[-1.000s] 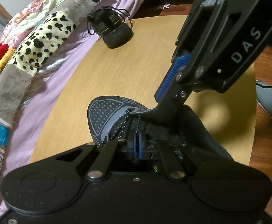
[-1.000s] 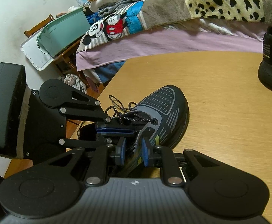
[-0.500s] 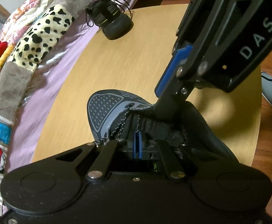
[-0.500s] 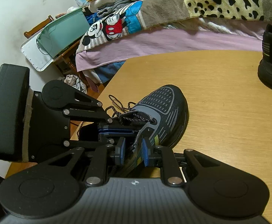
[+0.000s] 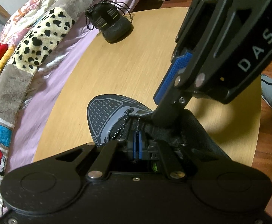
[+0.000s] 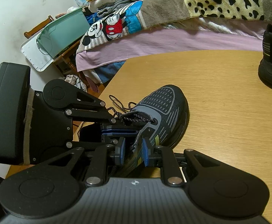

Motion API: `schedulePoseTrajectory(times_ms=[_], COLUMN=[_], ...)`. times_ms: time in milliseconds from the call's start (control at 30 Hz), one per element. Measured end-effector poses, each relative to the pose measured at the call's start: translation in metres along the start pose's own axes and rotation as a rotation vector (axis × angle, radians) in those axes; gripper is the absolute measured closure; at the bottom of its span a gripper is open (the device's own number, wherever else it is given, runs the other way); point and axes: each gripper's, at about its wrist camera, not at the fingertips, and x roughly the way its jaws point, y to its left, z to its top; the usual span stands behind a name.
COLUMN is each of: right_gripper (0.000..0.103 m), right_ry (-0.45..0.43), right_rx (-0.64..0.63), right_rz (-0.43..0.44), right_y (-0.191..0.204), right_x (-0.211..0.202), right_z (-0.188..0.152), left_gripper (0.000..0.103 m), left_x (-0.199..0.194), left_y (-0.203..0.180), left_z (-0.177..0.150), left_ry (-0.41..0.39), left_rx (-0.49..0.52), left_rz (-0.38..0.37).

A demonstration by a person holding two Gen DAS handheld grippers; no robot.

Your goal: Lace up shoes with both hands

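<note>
Beside bed [image 6: 154, 39], wooden table [image 6: 229, 112]

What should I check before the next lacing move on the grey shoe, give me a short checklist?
1. Right gripper grips the grey shoe: ok, its blue pads sit on either side of the shoe's upper edge.
2. Left gripper shut: ok, pads together over the shoe's opening.
3. Lace caught in the left gripper: cannot tell, the pinch point is hidden.
4. Shoe sits on the table: ok, but near its left edge in the right wrist view.
5. Loose lace clear of the right gripper's fingers: ok, it loops to the shoe's left.
6. Second black shoe out of the way: ok, at the table's far edge.
</note>
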Motion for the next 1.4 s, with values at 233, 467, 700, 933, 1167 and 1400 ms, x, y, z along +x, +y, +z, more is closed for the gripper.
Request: schedulePoseTrajectory(times_ms=[233, 467, 700, 933, 1167, 1400], right_gripper=[0.082, 0.082, 0.081, 0.081, 0.081, 0.081], right_ry=[-0.002, -0.003, -0.048, -0.110, -0.164, -0.170], right_rx=[0.002, 0.031, 0.193, 0.468, 0.706, 0.756], right_rz=[-0.001, 0.015, 0.062, 0.053, 0.122, 0.149], right_y=[0.000, -0.003, -0.027, -0.063, -0.079, -0.075], right_x=[0.000, 0.000, -0.006, 0.003, 0.019, 0.028], right_z=[0.000, 0.000, 0.001, -0.012, -0.028, -0.030], left_gripper=[0.101, 0.101, 0.101, 0.101, 0.101, 0.101], left_x=[-0.001, -0.001, -0.001, -0.001, -0.001, -0.003], left_y=[0.003, 0.005, 0.008, 0.018, 0.023, 0.026], left_z=[0.000, 0.000, 0.001, -0.003, -0.005, -0.005], left_ry=[-0.012, -0.027, -0.042, -0.084, -0.115, -0.129], left_rx=[-0.019, -0.032, -0.056, -0.160, -0.215, -0.236], left_rz=[-0.007, -0.016, -0.022, -0.063, -0.081, -0.094])
